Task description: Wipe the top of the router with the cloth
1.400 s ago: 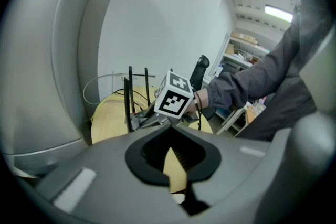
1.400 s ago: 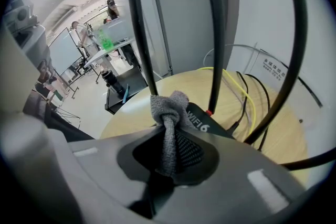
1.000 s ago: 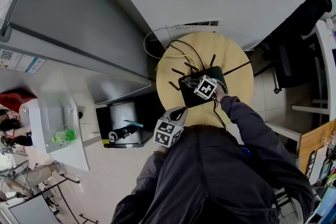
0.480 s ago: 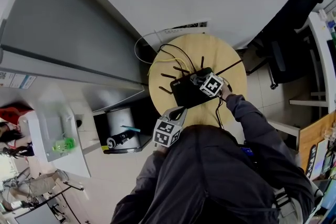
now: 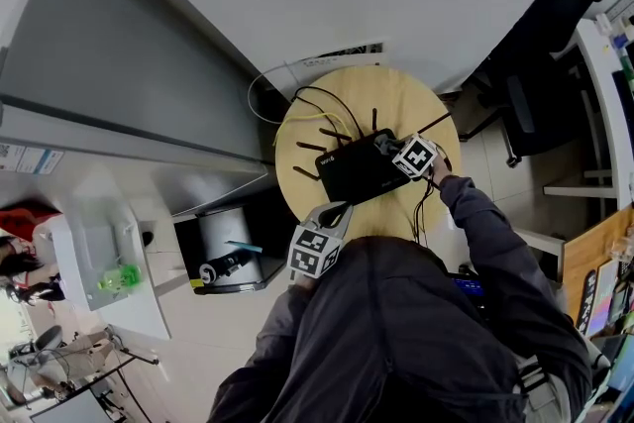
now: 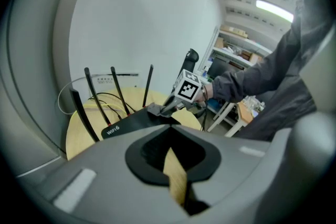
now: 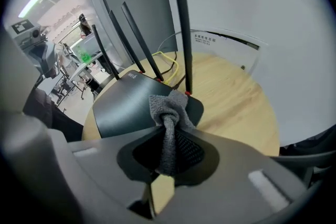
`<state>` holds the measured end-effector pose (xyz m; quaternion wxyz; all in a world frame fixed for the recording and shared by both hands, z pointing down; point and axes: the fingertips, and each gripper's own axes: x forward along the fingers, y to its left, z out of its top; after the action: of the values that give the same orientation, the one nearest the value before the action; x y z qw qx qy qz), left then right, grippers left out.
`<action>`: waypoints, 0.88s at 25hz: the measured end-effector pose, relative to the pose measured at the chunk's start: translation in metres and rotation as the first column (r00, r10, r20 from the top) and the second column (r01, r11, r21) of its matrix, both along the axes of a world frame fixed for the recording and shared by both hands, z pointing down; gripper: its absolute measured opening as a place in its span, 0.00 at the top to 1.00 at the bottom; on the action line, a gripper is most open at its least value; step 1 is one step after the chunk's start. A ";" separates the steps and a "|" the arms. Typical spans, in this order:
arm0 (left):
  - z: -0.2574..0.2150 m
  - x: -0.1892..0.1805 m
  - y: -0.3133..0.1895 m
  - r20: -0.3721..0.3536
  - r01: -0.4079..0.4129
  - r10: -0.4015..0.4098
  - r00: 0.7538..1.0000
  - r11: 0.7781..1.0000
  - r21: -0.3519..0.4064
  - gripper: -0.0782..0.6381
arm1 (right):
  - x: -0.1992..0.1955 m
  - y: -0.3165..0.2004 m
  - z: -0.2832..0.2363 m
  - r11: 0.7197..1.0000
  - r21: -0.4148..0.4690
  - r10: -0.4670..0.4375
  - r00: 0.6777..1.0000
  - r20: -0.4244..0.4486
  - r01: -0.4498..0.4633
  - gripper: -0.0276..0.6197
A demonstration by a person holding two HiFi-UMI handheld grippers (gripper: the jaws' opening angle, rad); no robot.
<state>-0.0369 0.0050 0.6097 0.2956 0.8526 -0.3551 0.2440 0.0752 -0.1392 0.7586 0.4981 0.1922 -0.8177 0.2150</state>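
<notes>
1. Left gripper (image 5: 336,211): hangs low at the near edge of the round wooden table (image 5: 421,104), clear of the work. In the left gripper view its jaws are pressed together with nothing between them. It touches neither router nor cloth.
2. Router (image 5: 359,173): a flat black box lying on the tabletop, roughly at its middle. Its thin antennas (image 7: 181,23) stand upright along the far edge, toward the wall. Black and yellow cables (image 5: 319,101) trail off behind it across the wood.
3. Cloth (image 7: 169,112): a grey, nubbly wad sitting on the router's lid at the right-hand far corner, just beside the base of the nearest antenna.
4. Right gripper (image 5: 390,148): angled down onto that corner, jaws pinching the cloth in a bunched twist, with the free end puffed out ahead of them and pressed to the lid.
5. Step in hand, as I judge it: mid-wipe, at the right end of a pass.
6. Next move probably calls for dragging the wad leftward across the lid with steady light pressure. It should stay short of the antenna bases, so the cloth does not snag and the router does not skid on the wood.
</notes>
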 end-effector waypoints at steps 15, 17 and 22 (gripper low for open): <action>-0.001 -0.036 0.018 -0.011 0.020 -0.020 1.000 1.000 0.008 0.89 | -0.040 0.020 -0.013 0.998 0.062 0.028 1.000 0.006 -0.029 0.90; -0.002 -0.044 0.021 -0.013 0.025 -0.024 1.000 1.000 0.011 0.89 | -0.073 0.031 -0.022 0.993 0.106 -0.050 0.999 0.017 0.048 0.90; -0.002 -0.061 0.031 -0.016 0.037 -0.037 0.999 0.999 0.014 0.89 | -0.155 0.078 -0.026 0.968 0.127 -0.223 0.974 0.034 0.217 0.90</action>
<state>-0.0974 0.0357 0.6079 0.2968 0.8499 -0.3703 0.2290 -0.0798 -0.0609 0.7329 0.4864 0.1254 -0.8574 0.1124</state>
